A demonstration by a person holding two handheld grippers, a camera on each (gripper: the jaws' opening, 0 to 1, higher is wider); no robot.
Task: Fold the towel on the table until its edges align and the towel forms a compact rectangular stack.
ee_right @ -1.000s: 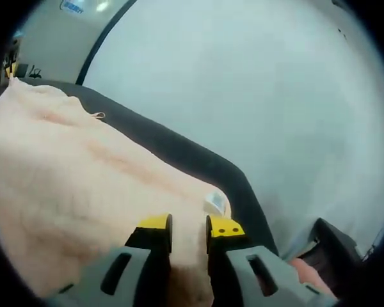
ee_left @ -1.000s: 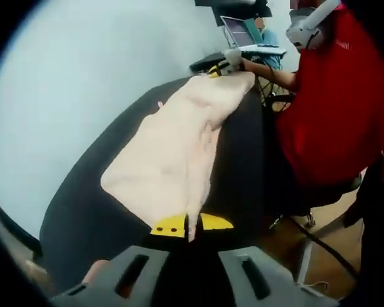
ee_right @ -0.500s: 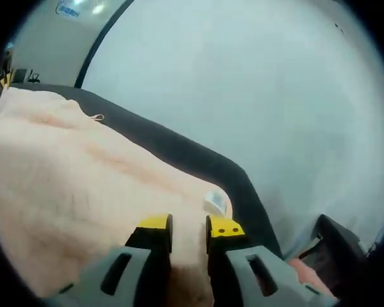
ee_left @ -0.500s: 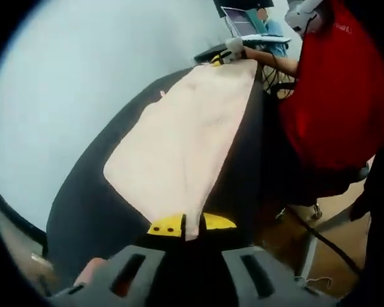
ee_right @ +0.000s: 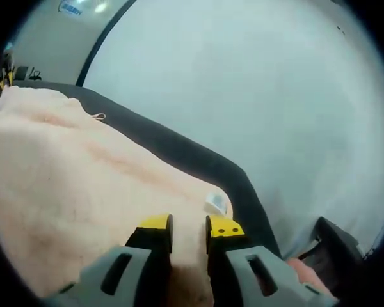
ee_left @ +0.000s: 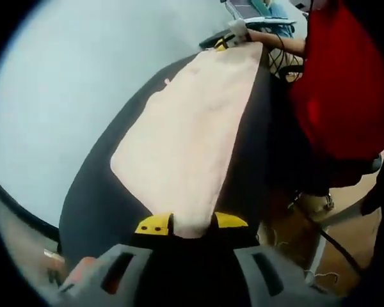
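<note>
A peach towel point(ee_left: 185, 134) lies flat and stretched lengthwise on the black table point(ee_left: 93, 198). My left gripper point(ee_left: 193, 224) sits at the towel's near corner; its yellow-tipped jaws stand apart with the corner lying loose between them. At the towel's far corner is my right gripper point(ee_left: 225, 43), held by a hand. In the right gripper view the towel point(ee_right: 70, 192) spreads to the left, and the right gripper point(ee_right: 189, 227) is shut on its edge, beside a small white label point(ee_right: 216, 203). A hanging loop point(ee_right: 99, 116) shows on the towel's far edge.
A person in a red top point(ee_left: 342, 83) stands close along the table's right side. A laptop point(ee_left: 246, 7) sits beyond the far end. A pale wall point(ee_right: 243, 83) runs behind the table point(ee_right: 198, 163). Floor and cables point(ee_left: 333, 243) lie below on the right.
The left gripper's jaws have spread apart and the pinched, bunched towel corner now lies flat. The towel has settled smooth on the table. The right gripper's hold looks unchanged.
</note>
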